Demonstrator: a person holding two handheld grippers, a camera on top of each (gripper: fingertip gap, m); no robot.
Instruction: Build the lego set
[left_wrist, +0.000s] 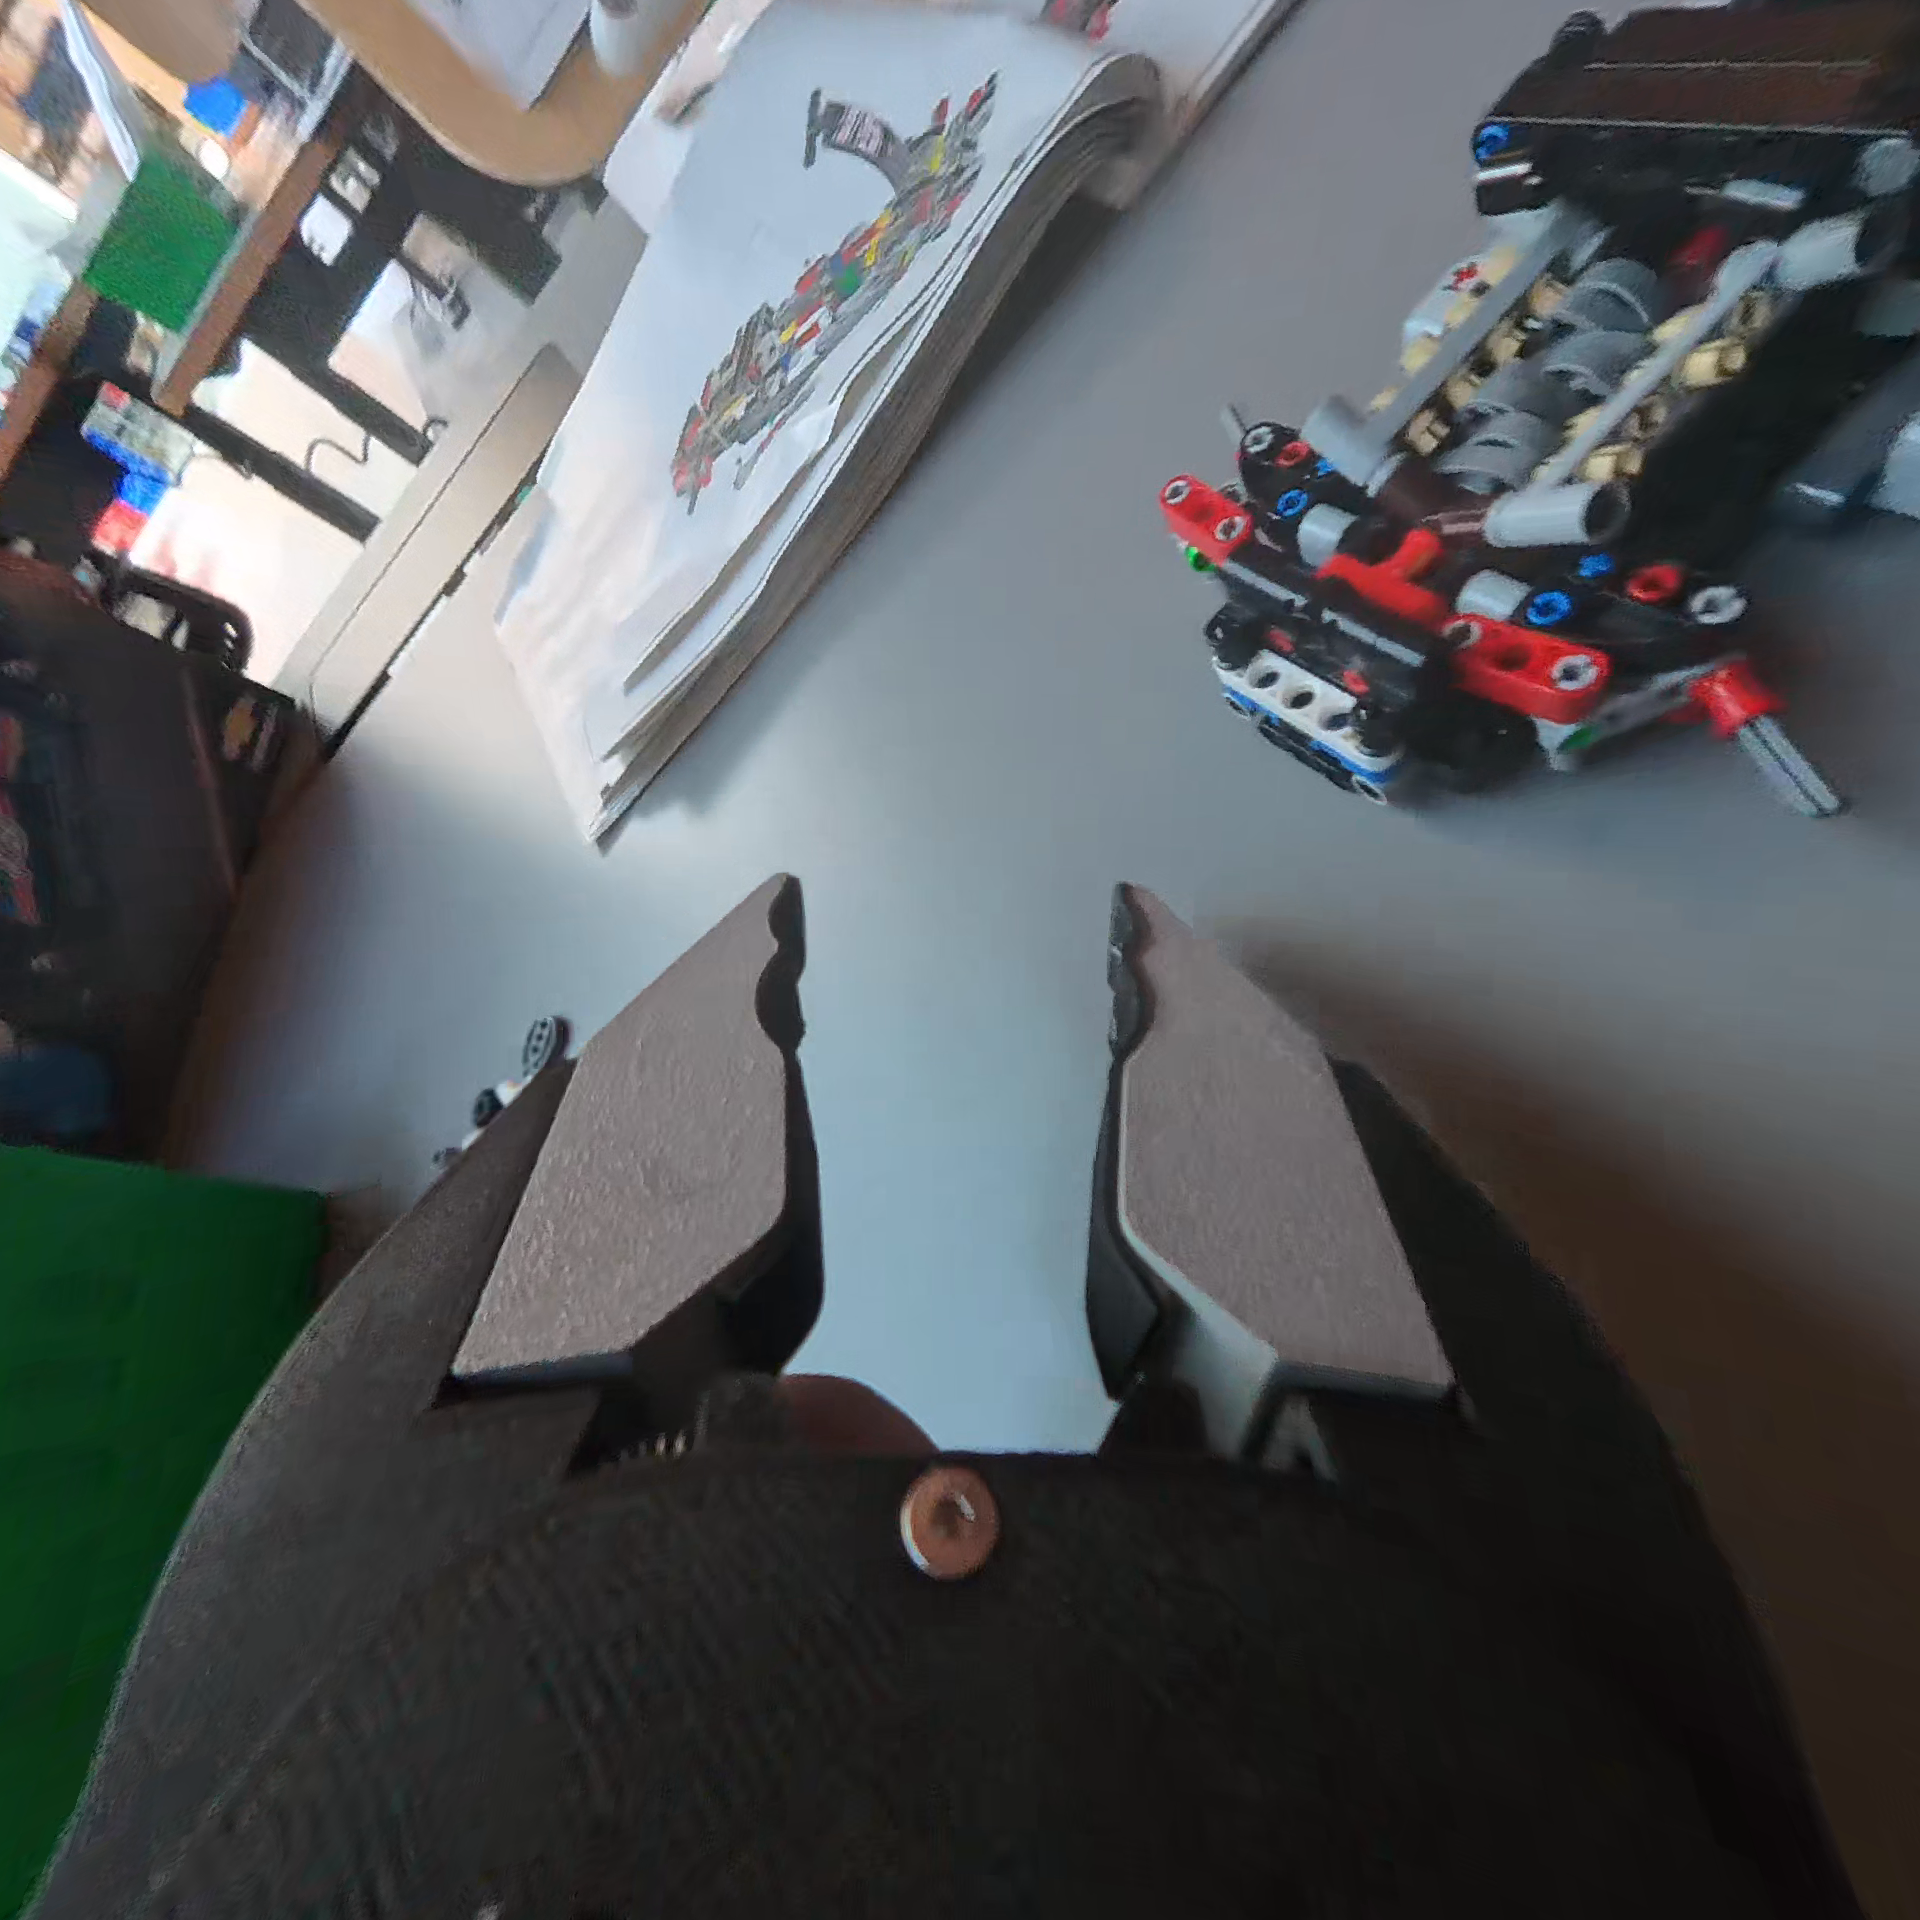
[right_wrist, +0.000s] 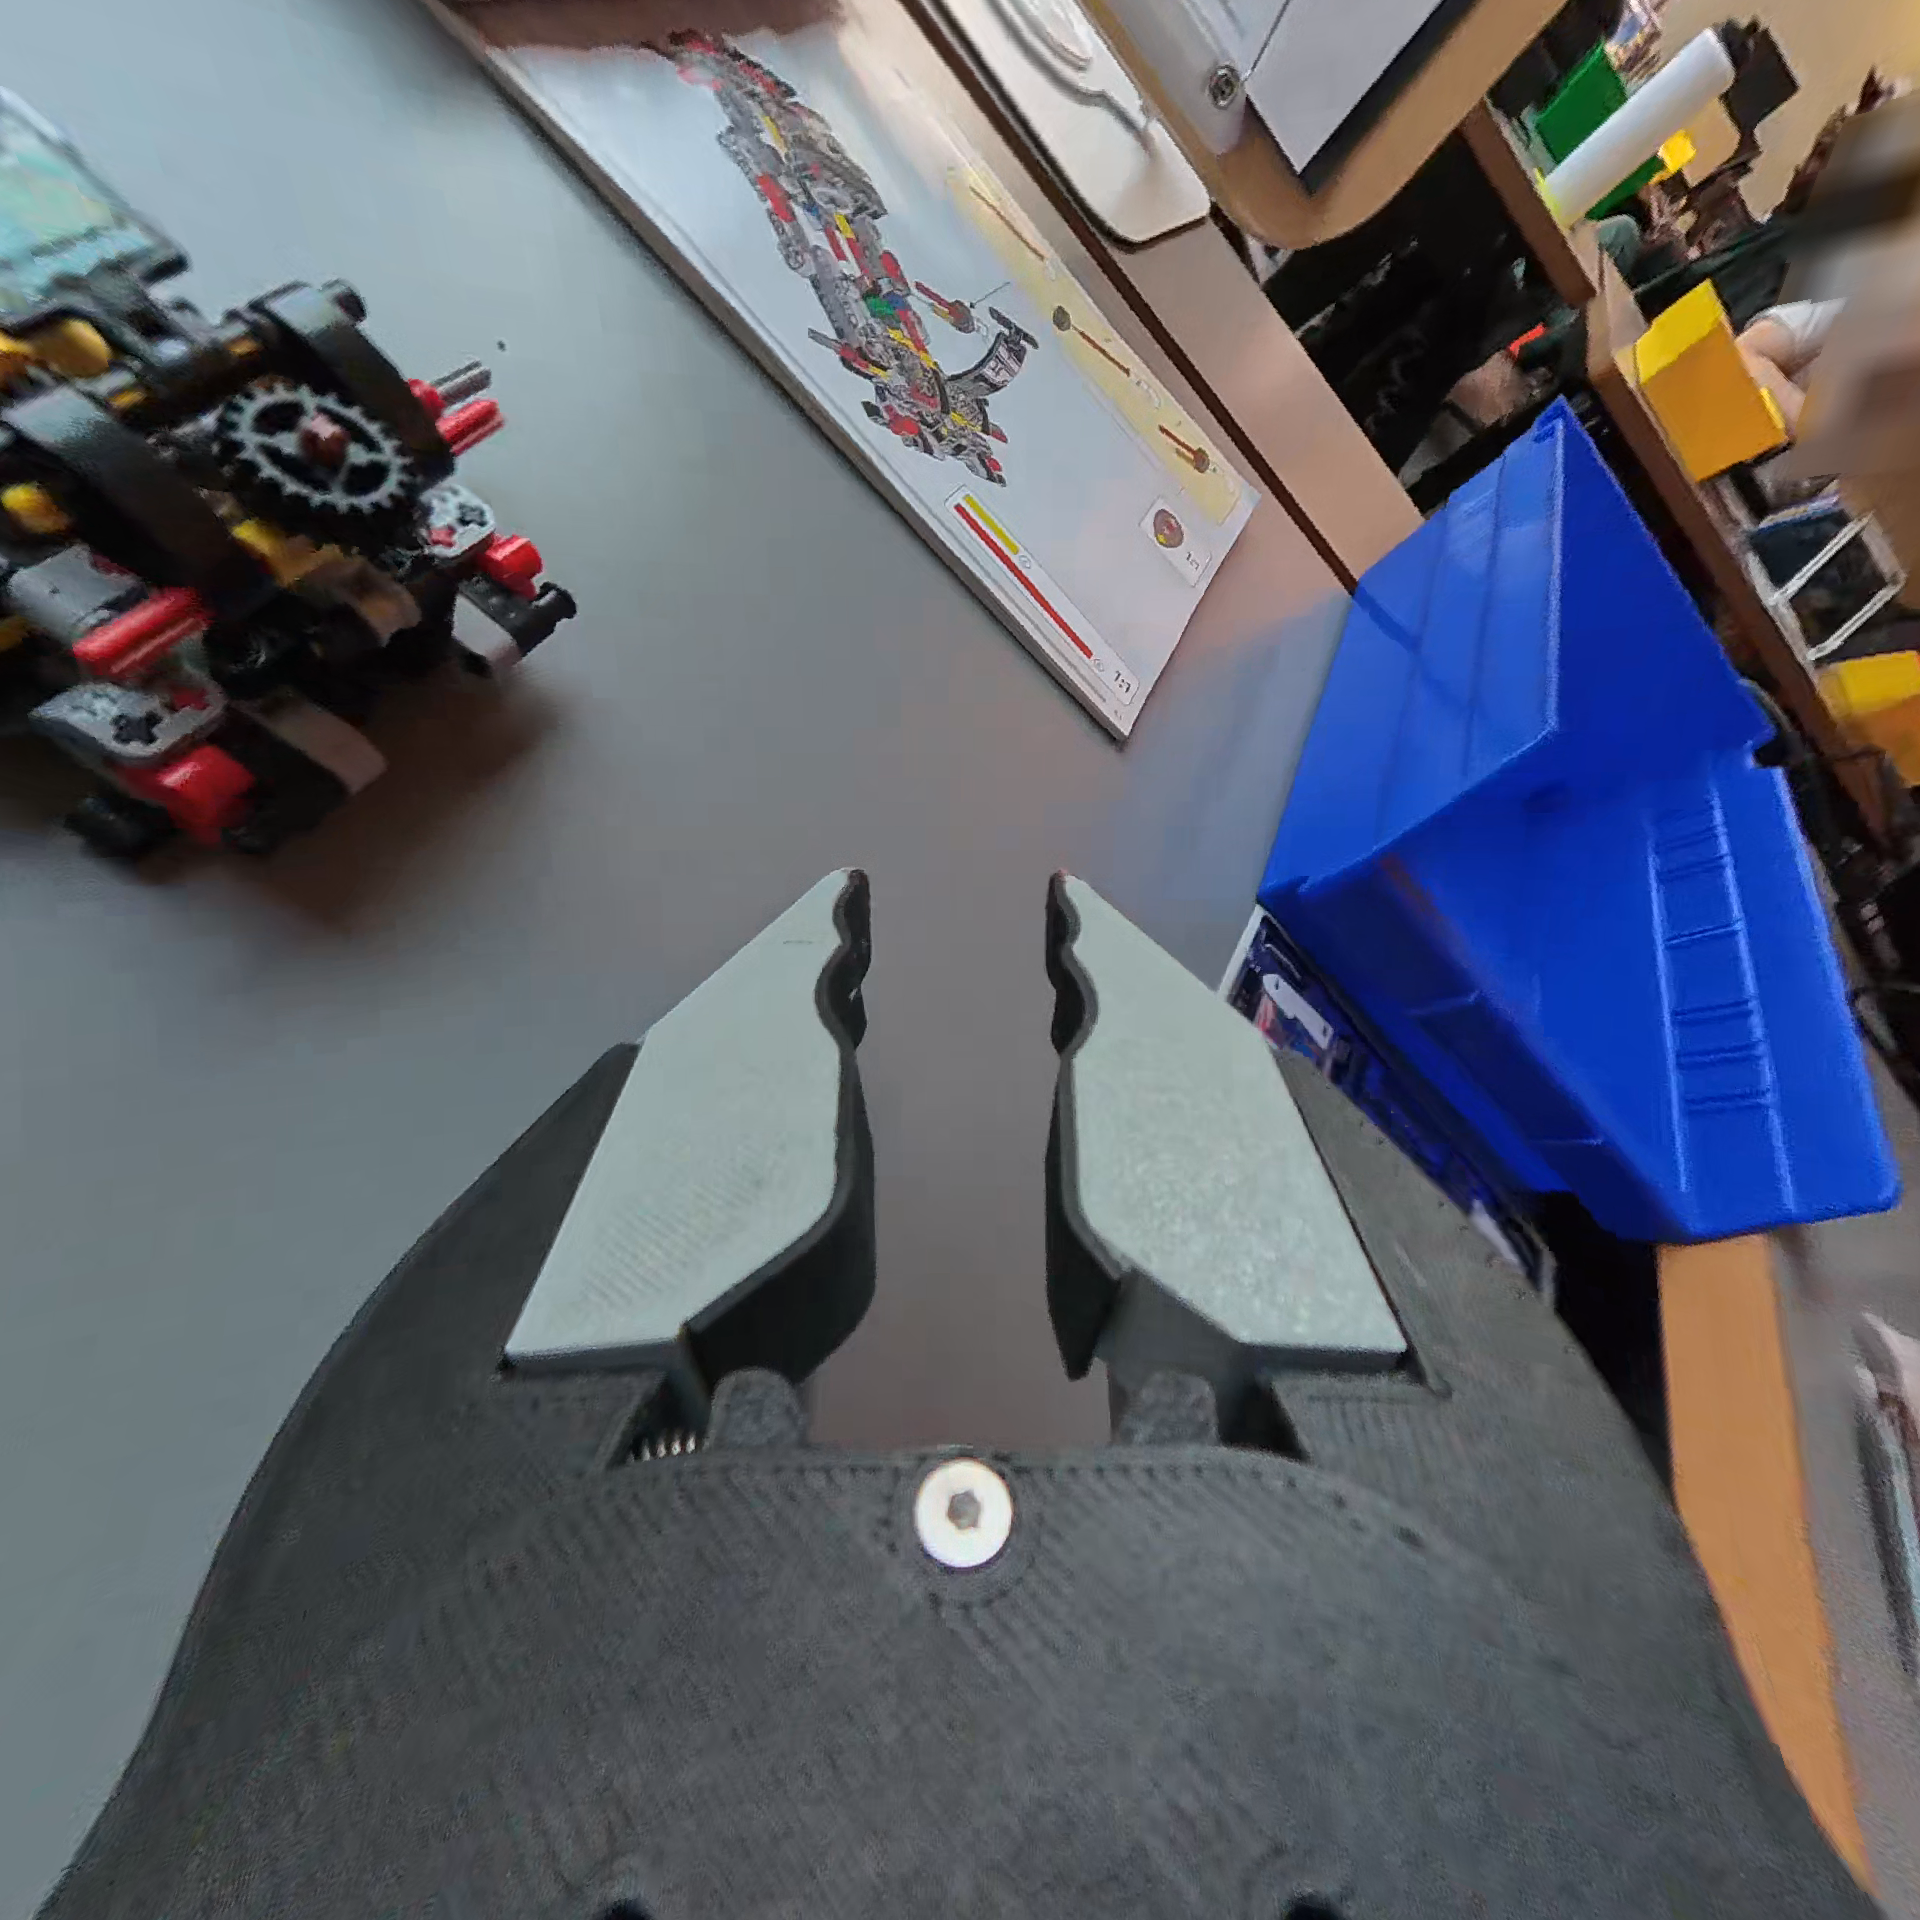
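Blurring softens much of both views. In the left wrist view the brick-built vehicle model (left_wrist: 1538, 499) at upper right is smeared and cut off by the right edge, so its far end cannot be made out. The open instruction book (left_wrist: 810, 436) runs out past the top of the frame. A few small loose parts (left_wrist: 525, 1070) at centre left are half hidden behind the left finger and too small to identify, and a green surface (left_wrist: 125, 1403) is cropped at lower left.

The left gripper (left_wrist: 956, 904) points forward over the bare grey table (left_wrist: 987, 727), tilted down toward it, its jaws spread wide with only tabletop between them.

In the right wrist view the model (right_wrist: 229, 582) sits at centre left, cropped by the left edge, and the book's page (right_wrist: 904, 343) lies at upper centre. A blue bin (right_wrist: 1579, 883) fills the right side, partly covering a printed packet (right_wrist: 1309, 1029) beneath it; the shelves beyond are a blur.

The right gripper (right_wrist: 956, 883) hovers over the table, jaws parted more narrowly and holding nothing, well apart from the model and near the bin.
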